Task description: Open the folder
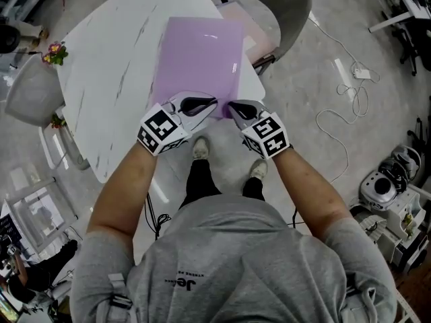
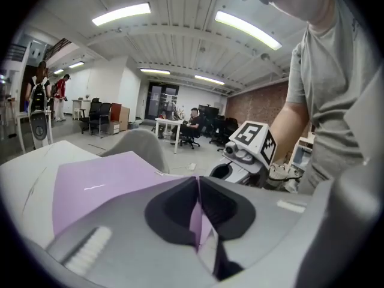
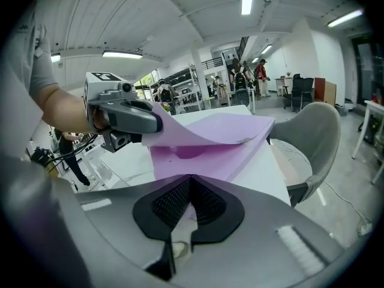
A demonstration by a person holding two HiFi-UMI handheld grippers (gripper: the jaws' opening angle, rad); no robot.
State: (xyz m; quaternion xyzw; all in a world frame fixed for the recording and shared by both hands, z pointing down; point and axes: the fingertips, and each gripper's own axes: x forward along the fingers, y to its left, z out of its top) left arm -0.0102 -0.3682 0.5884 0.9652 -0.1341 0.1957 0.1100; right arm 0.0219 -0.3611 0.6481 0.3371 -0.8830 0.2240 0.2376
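Surroundings: open office, furniture and fittings

White marble-veined table [image 1: 114,59], one. Grey shell chair [image 1: 289,9] at its far corner; second grey chair [image 1: 27,93] off its left side. Small bunch of flowers [image 1: 55,51] at the table's left corner. White cable [image 1: 337,123] and adapter [image 1: 361,73], loose on concrete floor [image 1: 316,59]. Ceiling strip lights [image 2: 120,14], lit

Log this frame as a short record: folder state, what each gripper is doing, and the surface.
folder: purple folder, lying on the white marble table, close to its near edge
folder state: partly open; top cover lifted off the lower leaf
left gripper: jaws shut on the top cover's near edge
right gripper: jaws together at the lower leaf's near edge, apparently pinching it
nearby: grey chair beyond the table
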